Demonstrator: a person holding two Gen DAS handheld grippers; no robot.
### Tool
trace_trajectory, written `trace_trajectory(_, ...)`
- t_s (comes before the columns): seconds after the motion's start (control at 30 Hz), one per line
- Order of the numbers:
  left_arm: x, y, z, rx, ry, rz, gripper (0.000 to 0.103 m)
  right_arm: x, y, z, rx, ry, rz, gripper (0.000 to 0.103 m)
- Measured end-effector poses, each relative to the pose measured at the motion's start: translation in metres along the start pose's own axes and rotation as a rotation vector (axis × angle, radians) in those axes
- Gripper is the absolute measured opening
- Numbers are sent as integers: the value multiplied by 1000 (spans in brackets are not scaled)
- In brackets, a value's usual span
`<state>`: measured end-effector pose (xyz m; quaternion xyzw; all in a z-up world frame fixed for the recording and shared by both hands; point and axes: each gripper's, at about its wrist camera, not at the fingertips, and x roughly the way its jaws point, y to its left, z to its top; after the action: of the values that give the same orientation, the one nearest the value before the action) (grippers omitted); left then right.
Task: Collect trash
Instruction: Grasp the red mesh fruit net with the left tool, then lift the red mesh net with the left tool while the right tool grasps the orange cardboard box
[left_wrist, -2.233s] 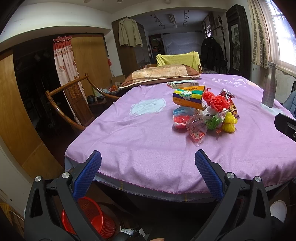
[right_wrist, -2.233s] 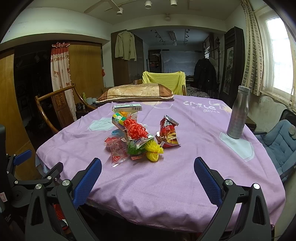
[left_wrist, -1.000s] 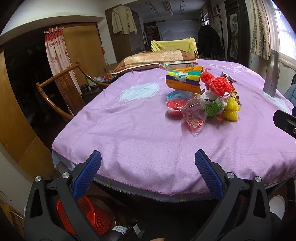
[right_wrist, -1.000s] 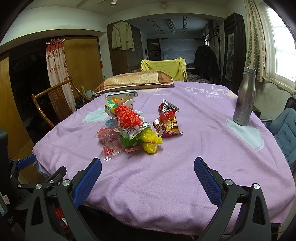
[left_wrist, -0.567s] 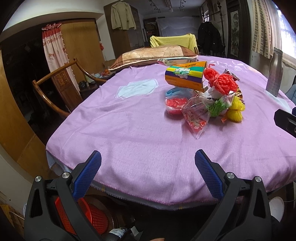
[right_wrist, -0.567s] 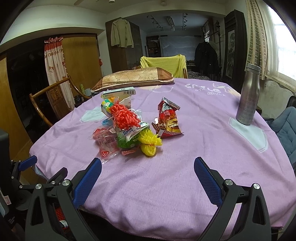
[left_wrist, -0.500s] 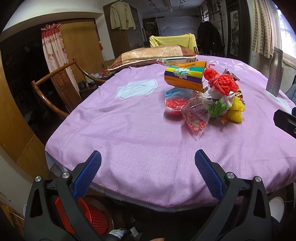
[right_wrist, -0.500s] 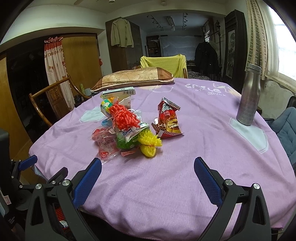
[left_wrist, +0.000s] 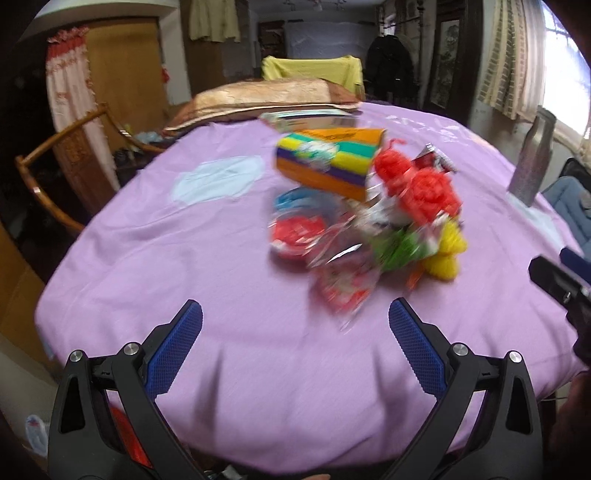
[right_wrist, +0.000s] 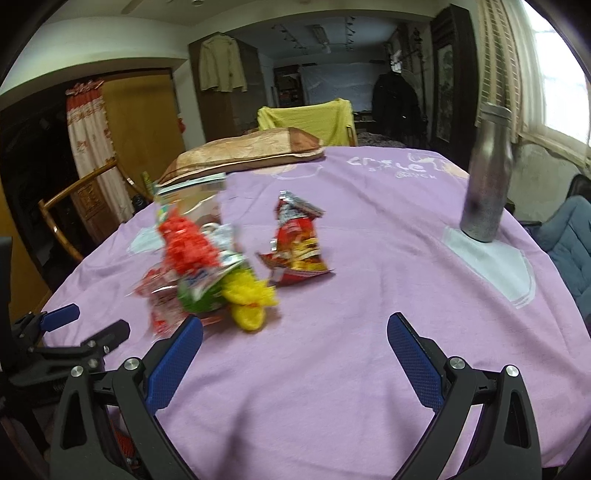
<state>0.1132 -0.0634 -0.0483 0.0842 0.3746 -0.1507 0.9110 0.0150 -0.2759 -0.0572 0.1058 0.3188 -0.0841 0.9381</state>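
two grippers are over the near edge of the table (left_wrist: 155, 236) now, where half a second ago their pads sat out past the purple cloth's hem; both now-views are smeared with motion, so i judge the approach to be under way and no piece collected yet. from the left: the left gripper (left_wrist: 295, 332) has its tongs spread wide with nothing between them, and the cloth shows right under the blue pads. the red basket that showed below that gripper earlier is now only a sliver of red (left_wrist: 125, 435) behind its left arm, which i take to mean the bin lies back under the table edge, behind the reach. ahead and slightly right of the left gripper lies the trash pile (left_wrist: 369, 236): a clear wrapper with red print (left_wrist: 343, 288) nearest, a red-filled cup (left_wrist: 295, 236) just behind it, a striped box (left_wrist: 328, 162) further back, and red, green and yellow raffia bundles to the right. the pile looms larger and closer than in the earlier frames, yet nothing in it appears to have been shifted. further right, the right gripper (right_wrist: 295, 332) is also spread and empty, its left pad (right_wrist: 173, 363) just short of the yellow bundle (right_wrist: 247, 299); the red snack bag (right_wrist: 295, 243) stands beyond, apart from the pile, and the steel bottle (right_wrist: 487, 173) stands upright far right. the clear wrapper looks like the easiest first pick for the left gripper.
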Motion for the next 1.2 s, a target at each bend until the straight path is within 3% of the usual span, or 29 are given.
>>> trace_trajectory(0.37, 31, -45, 71, 22, 4, -203, 97, 11, -54, 2, 125, -9, 9, 98)
trace_trajectory(0.47, 49, -51, 86, -13, 49, -266, 96, 14, -57, 2, 127, -10, 10, 98)
trace_trajectory(0.5, 55, -52, 87, -30, 65, -267, 90, 15, -58, 2, 126, -8, 8, 98)
trace_trajectory(0.53, 58, -51, 87, -40, 76, -272, 75, 16, -59, 1, 124, -7, 5, 98)
trace_trajectory(0.6, 58, -46, 84, -60, 95, -318, 58, 17, -61, 0, 124, -6, 4, 98)
trace_trajectory(0.63, 53, -40, 81, -74, 91, -352, 50, 17, -62, 1, 124, -8, 8, 98)
trace_trajectory(0.67, 48, -36, 79, -76, 81, -361, 48, 18, -62, 1, 125, -11, 11, 98)
trace_trajectory(1.0, -26, 25, 53, -79, -72, -272, 46, 28, -33, 6, 95, 26, 131, 98)
trace_trajectory(1.2, -38, 75, 28, -138, -74, -166, 46, 36, 12, 15, 4, 52, 211, 98)
